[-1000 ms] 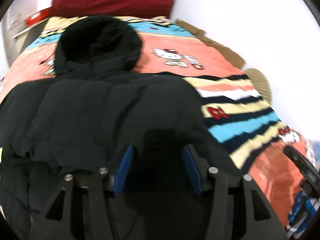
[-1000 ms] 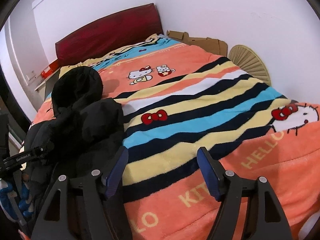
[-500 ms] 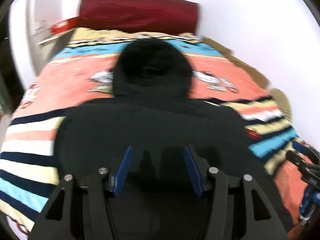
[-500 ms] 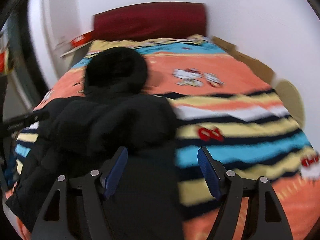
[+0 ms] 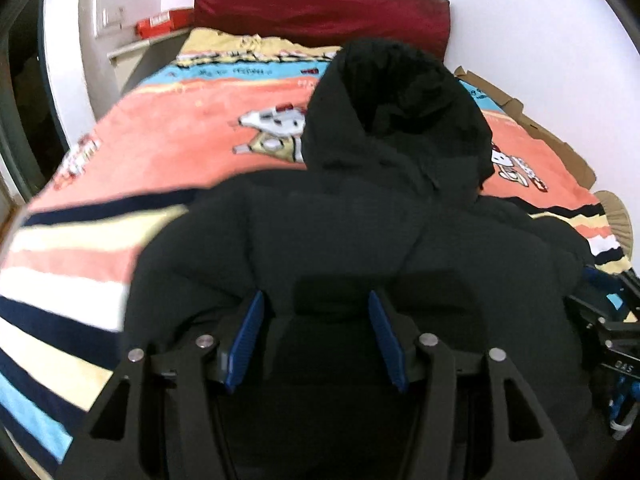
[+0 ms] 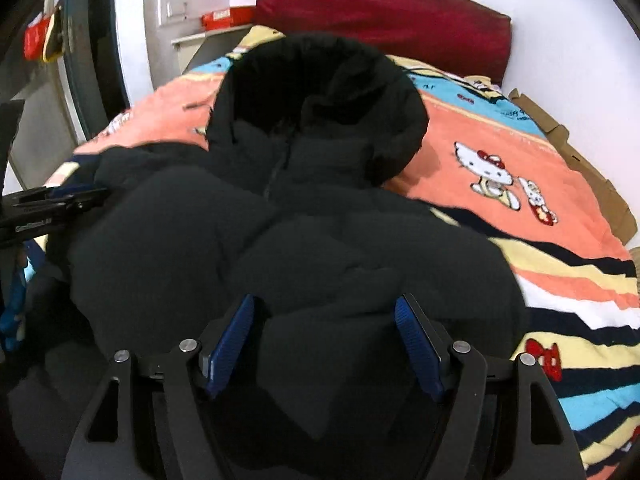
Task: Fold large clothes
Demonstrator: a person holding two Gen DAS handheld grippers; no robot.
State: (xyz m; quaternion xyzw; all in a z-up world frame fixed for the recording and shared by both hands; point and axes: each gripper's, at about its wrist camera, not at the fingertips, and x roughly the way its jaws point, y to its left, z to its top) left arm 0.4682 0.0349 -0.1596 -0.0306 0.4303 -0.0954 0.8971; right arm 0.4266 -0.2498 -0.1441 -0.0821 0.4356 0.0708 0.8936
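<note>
The jacket (image 5: 360, 240), a black puffy one with a hood (image 5: 396, 112), fills the centre and lower half of both views. It lies on the blanket (image 5: 168, 152), hood toward the top of the frame, pointing at the headboard (image 5: 320, 8). In the right wrist view a front seam or zipper runs down from the hood at centre. The body looks narrow and heaped, with padded bulges at left and right of centre, so I judge the sides or sleeves have been brought inward. No sleeve lies spread out on the blanket in either view. What seems left is the lengthwise fold, hem toward hood or hood down over the body, then a tidying press; the bundle is still long.

The left gripper (image 5: 316, 332) sits at lower centre of its view, blue pads spread apart with jacket fabric showing between them, nothing pinched that I can see. The right gripper (image 6: 326, 336) is the same in its view: jaws wide, over the near part of the jacket, gripping nothing. Whether either touches the fabric is unclear.

Outward: a red box (image 5: 162, 23) at upper left beside the headboard, cardboard (image 5: 540, 128) along the right wall.
</note>
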